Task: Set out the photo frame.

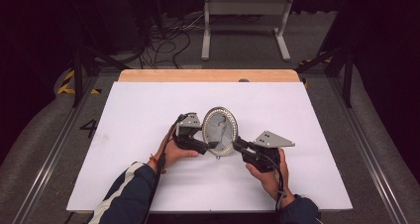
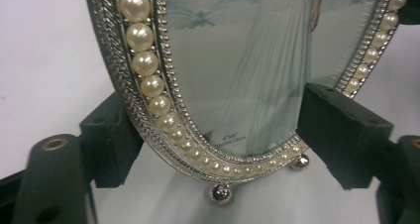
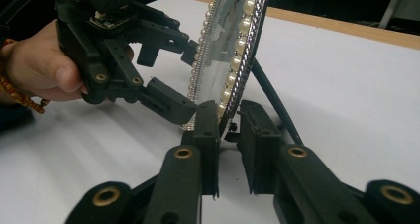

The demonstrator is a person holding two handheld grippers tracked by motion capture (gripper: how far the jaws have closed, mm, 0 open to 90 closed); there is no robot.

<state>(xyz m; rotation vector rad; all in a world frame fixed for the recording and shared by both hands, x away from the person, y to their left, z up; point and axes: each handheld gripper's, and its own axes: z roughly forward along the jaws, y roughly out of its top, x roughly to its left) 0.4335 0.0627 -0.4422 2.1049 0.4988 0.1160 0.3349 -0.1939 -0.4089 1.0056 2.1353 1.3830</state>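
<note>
An oval picture frame point(image 1: 219, 130) with a silver rim and a ring of pearls stands upright mid-table. In the left gripper view the frame point(image 2: 237, 60) sits between my left gripper's point(image 2: 223, 135) wide-set jaws, whose pads lie against its lower rim on both sides. From the right, my right gripper point(image 3: 229, 130) has its jaws narrow on the frame's point(image 3: 233, 50) bottom edge, one pad on each face. The high view shows the left gripper point(image 1: 210, 145) at the frame's lower left and the right gripper point(image 1: 236, 143) at its lower right.
The white table top point(image 1: 148, 110) has a wooden strip point(image 1: 208, 75) along its far edge. A black strut point(image 3: 275, 102) slants down behind the frame. Beyond the table are cables and a grey stand point(image 1: 245, 21) on the floor.
</note>
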